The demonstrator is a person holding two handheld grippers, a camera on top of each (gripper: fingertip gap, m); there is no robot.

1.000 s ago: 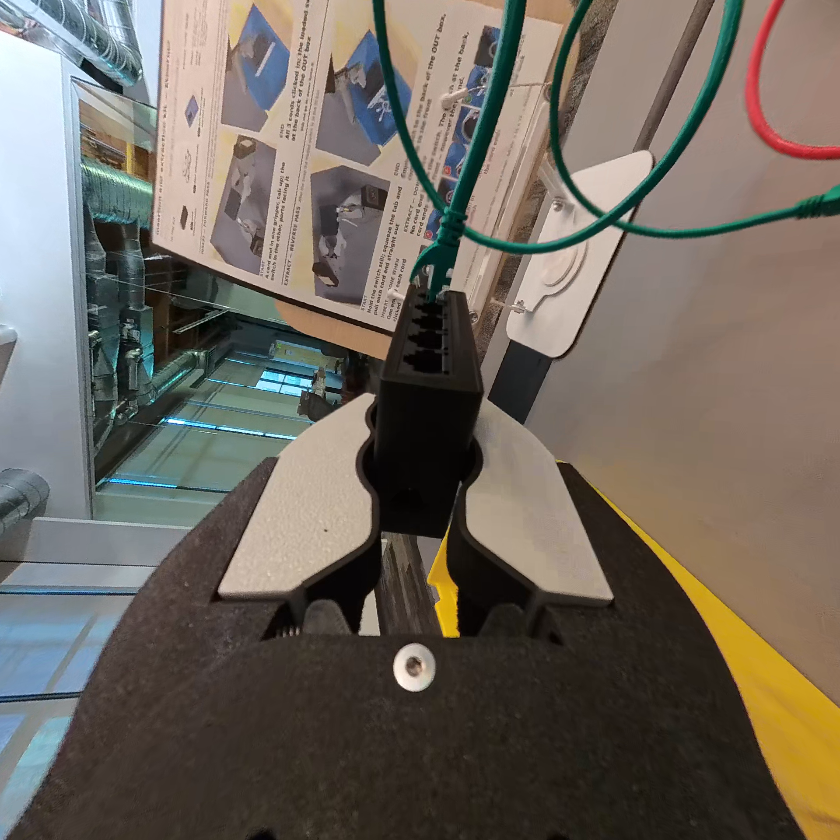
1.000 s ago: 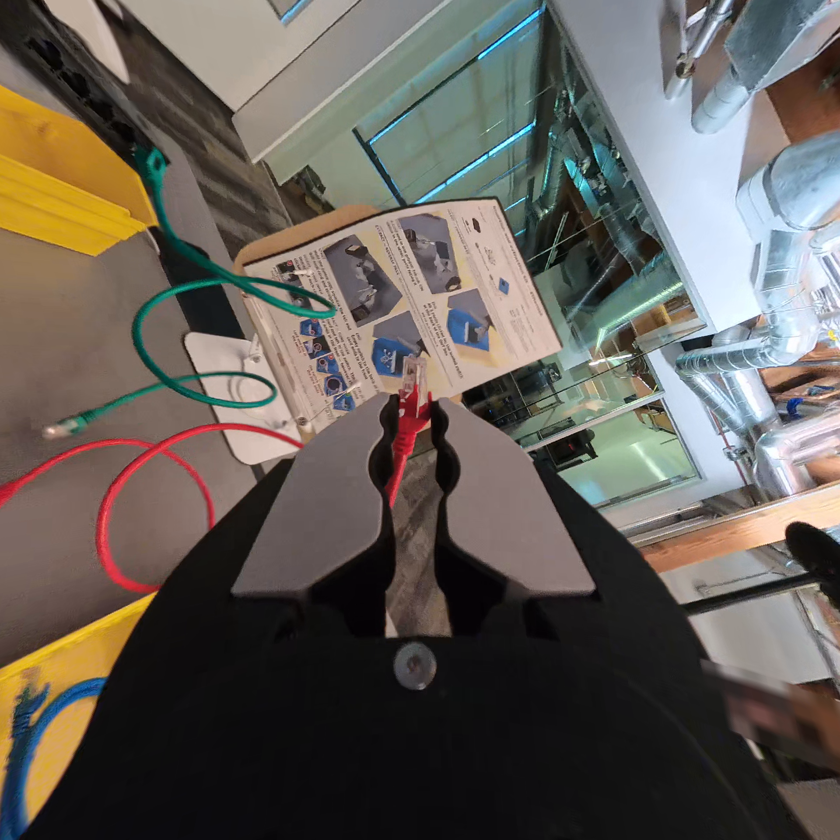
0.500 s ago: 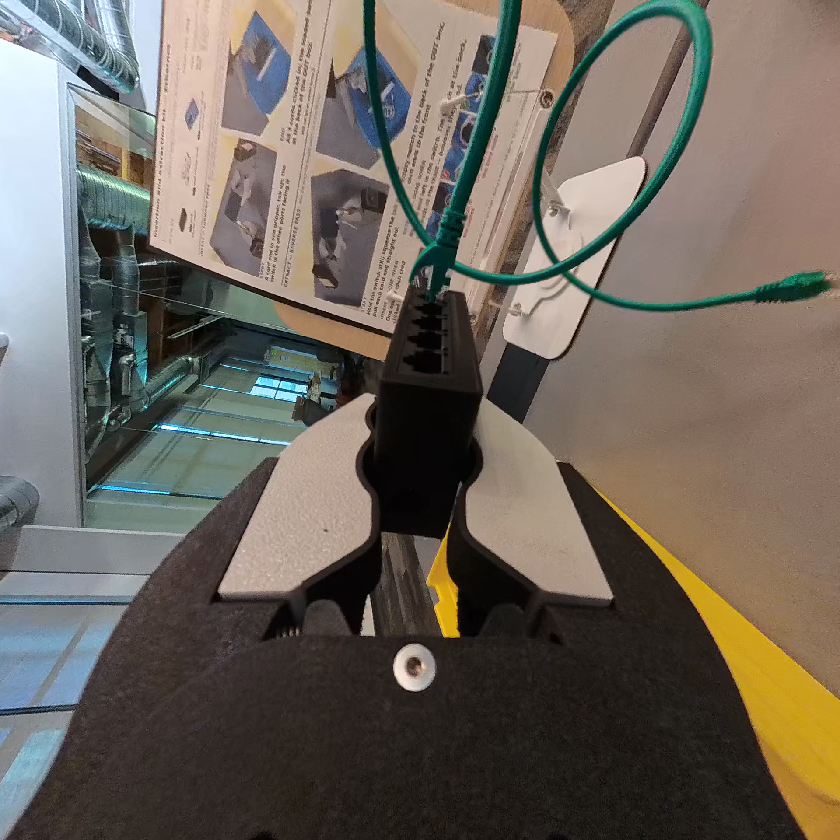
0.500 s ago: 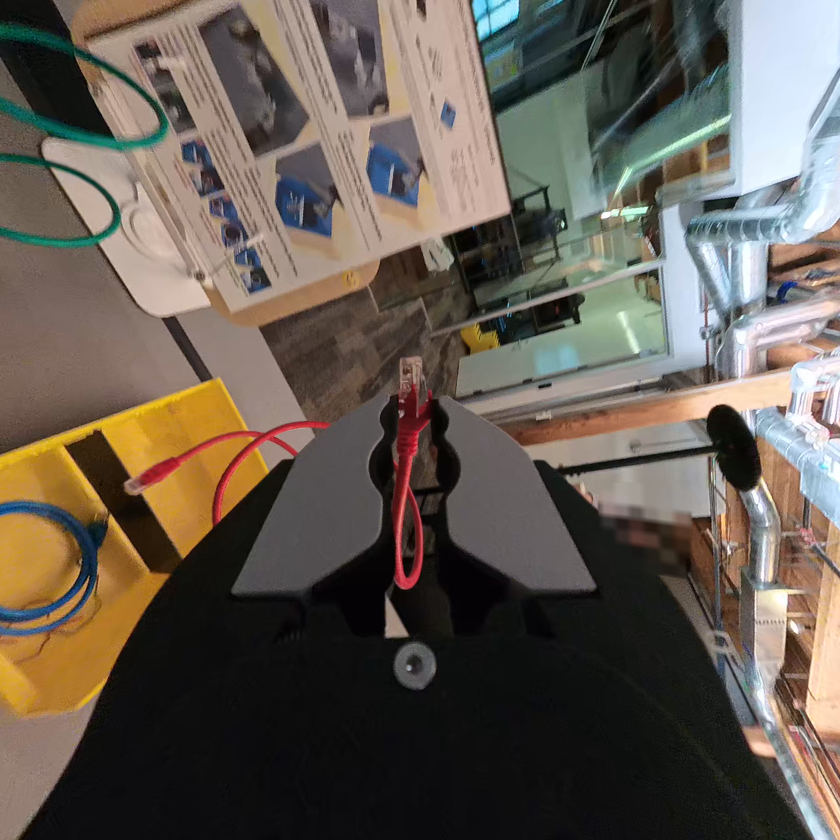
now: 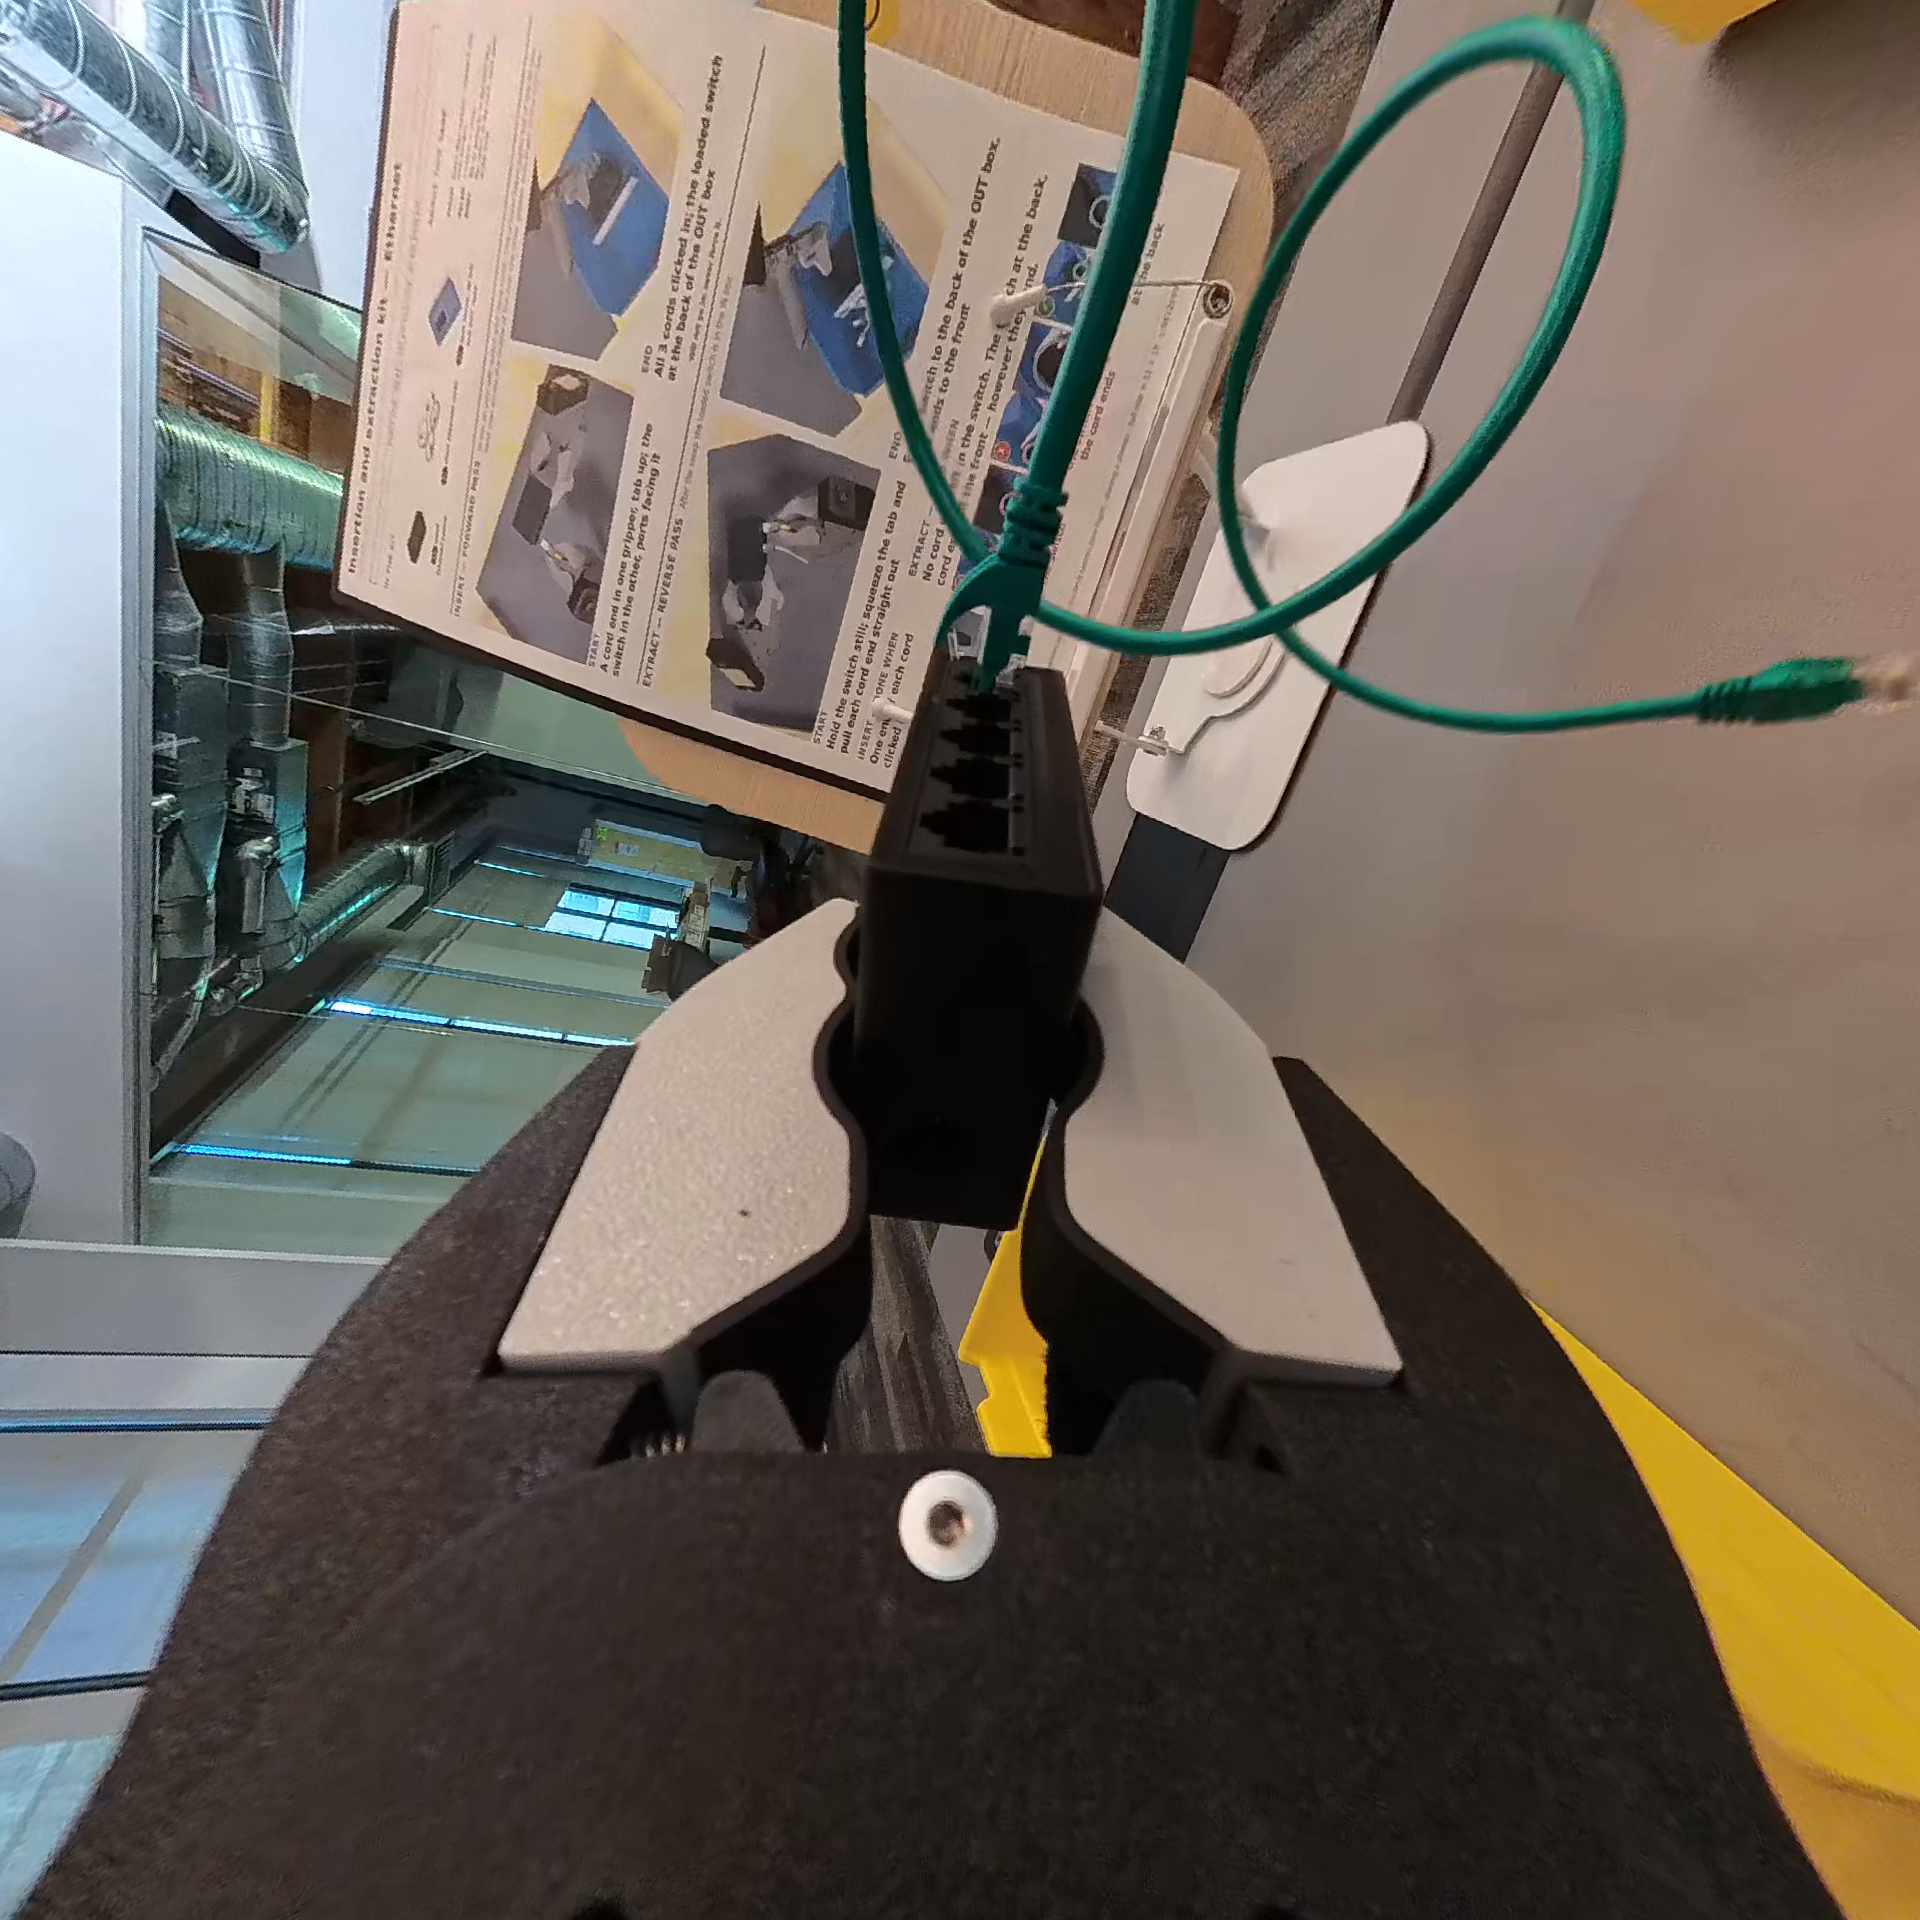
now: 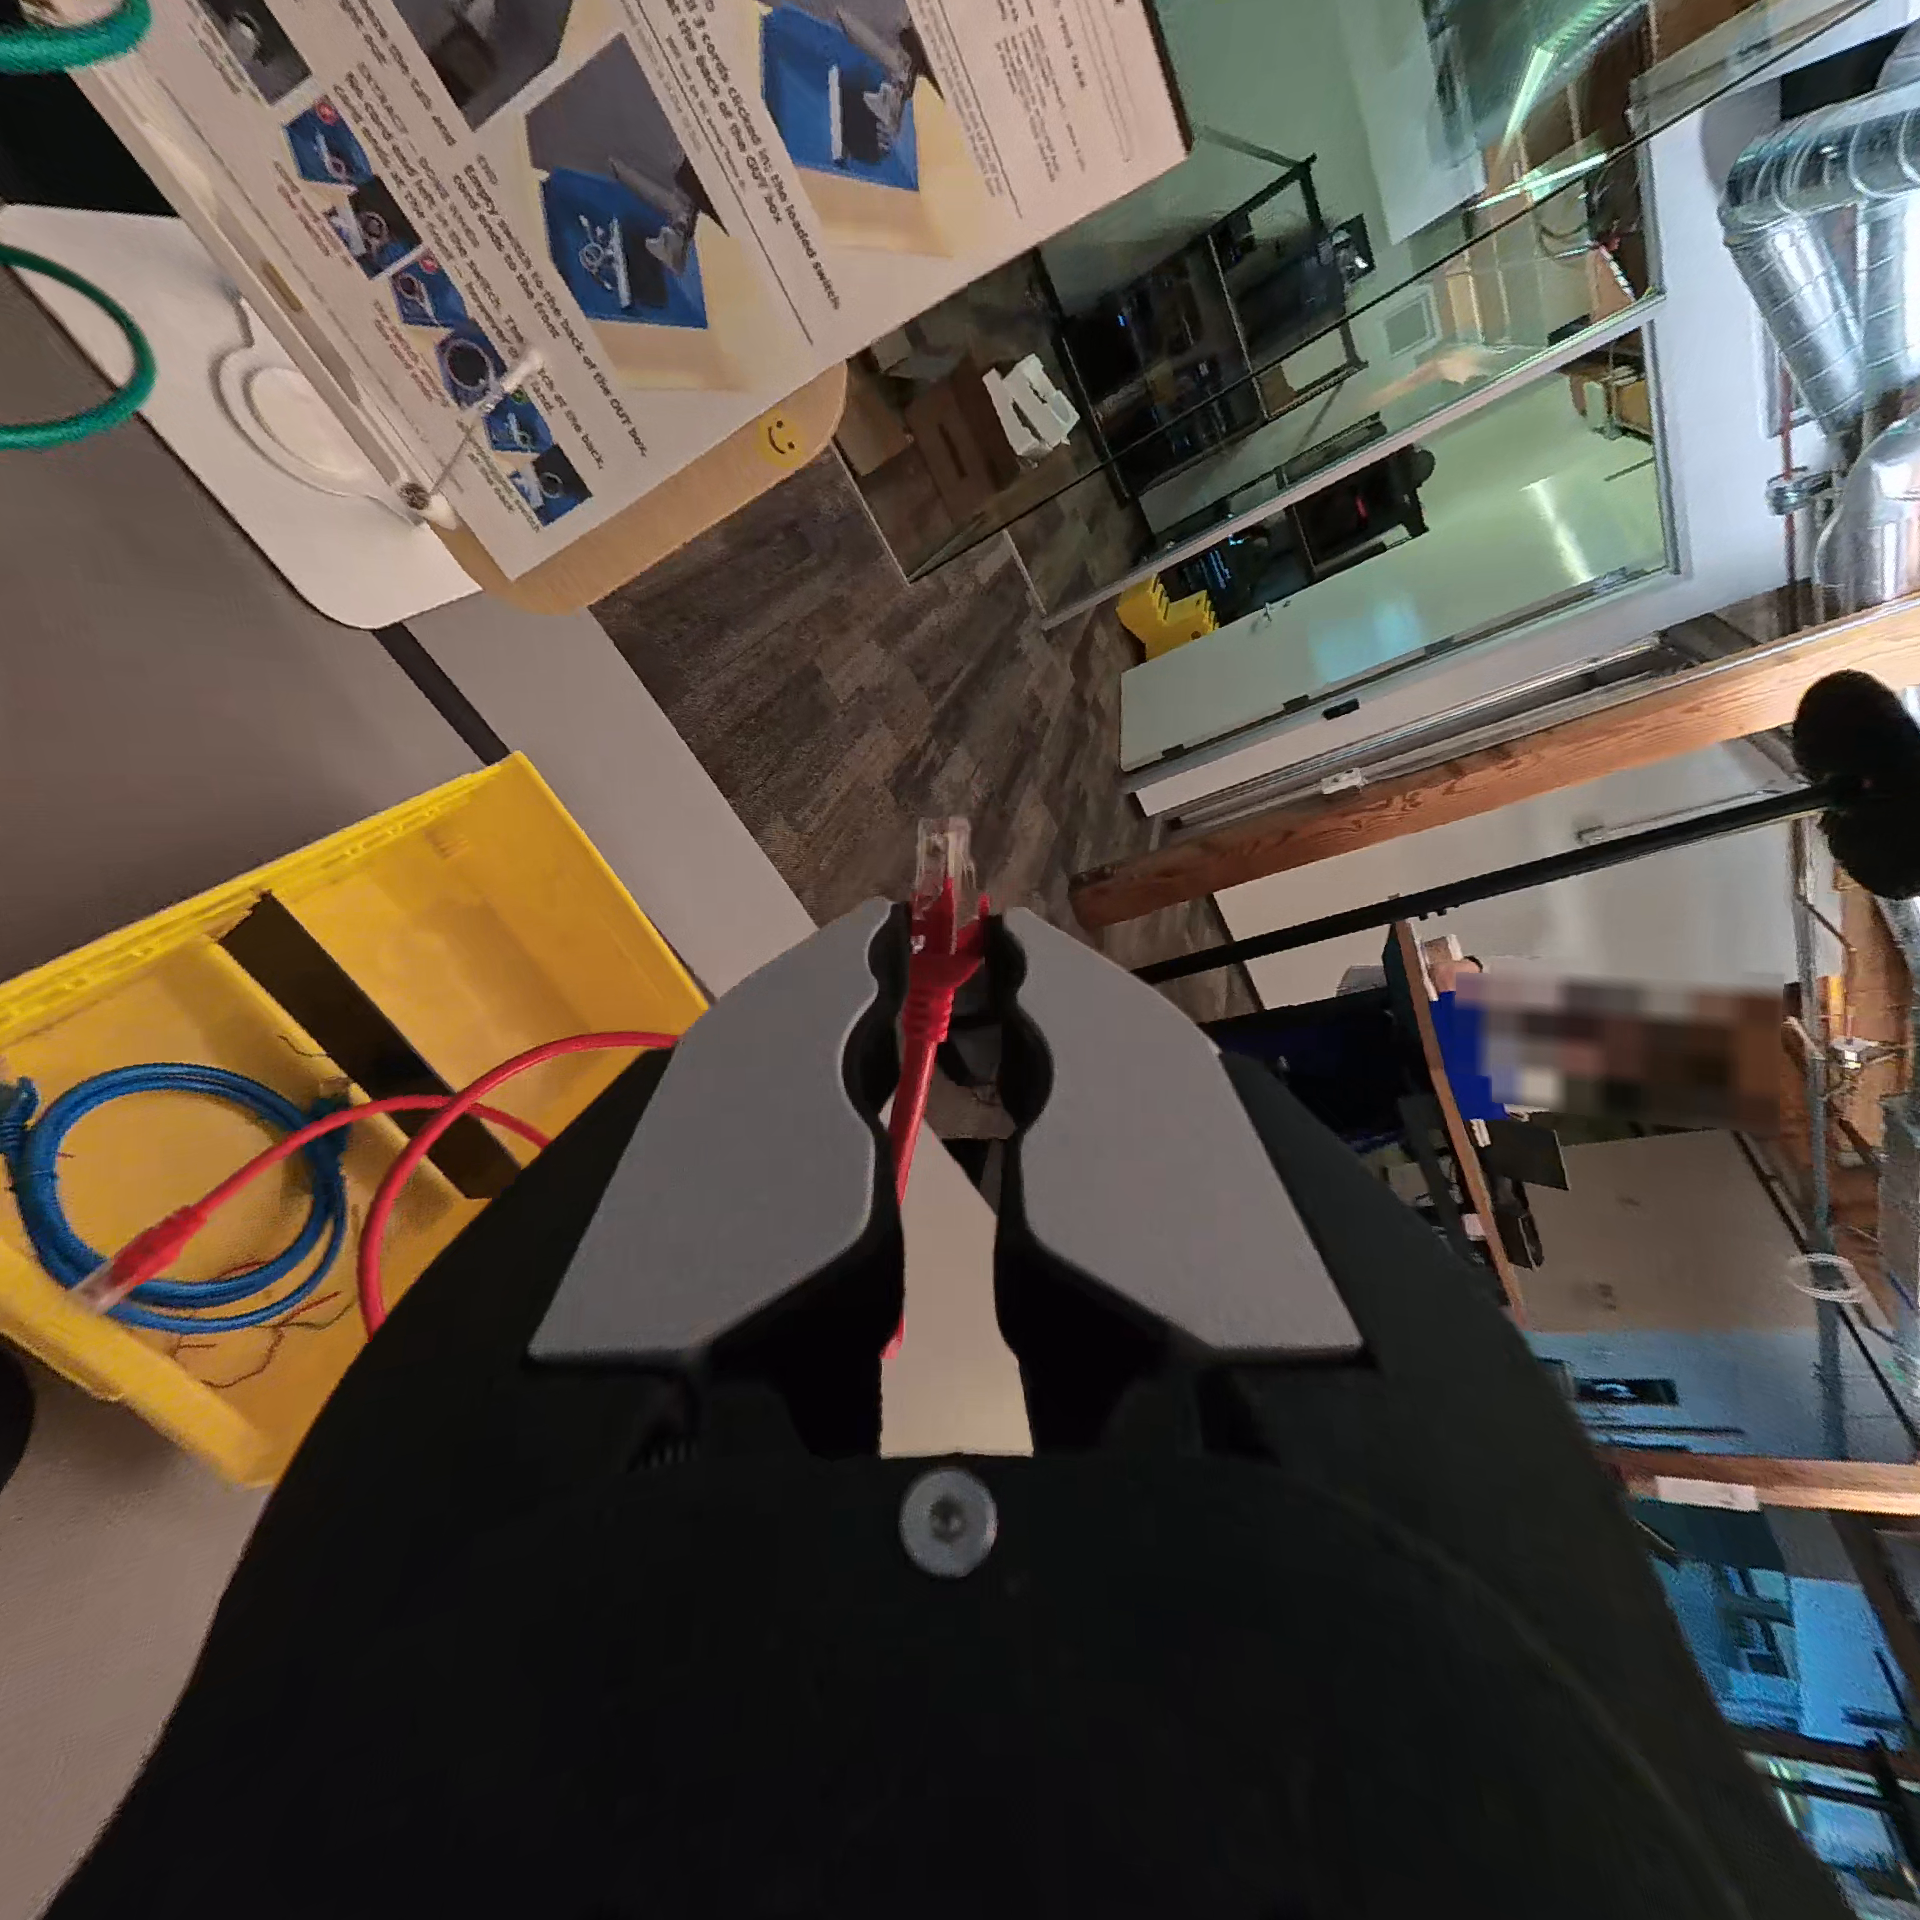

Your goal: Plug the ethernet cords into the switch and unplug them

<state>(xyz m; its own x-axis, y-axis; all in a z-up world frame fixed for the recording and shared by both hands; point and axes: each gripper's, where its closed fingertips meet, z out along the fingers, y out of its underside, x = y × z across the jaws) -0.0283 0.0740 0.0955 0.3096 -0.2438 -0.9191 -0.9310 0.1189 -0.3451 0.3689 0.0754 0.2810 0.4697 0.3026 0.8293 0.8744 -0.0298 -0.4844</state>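
Swung right since 1 second ago: right claw [image 6: 943, 925], clamped on red ethernet cord [image 6: 940, 971]. Left claw [image 5: 971, 997] clamped on black plastic switch [image 5: 982, 883], green cord [image 5: 1023, 540] plugged in, seemingly end port. Switch out of right view, ports facing away.

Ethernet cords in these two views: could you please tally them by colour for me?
Green cord: 1
Red cord: 1
Blue cord: 1
Total: 3
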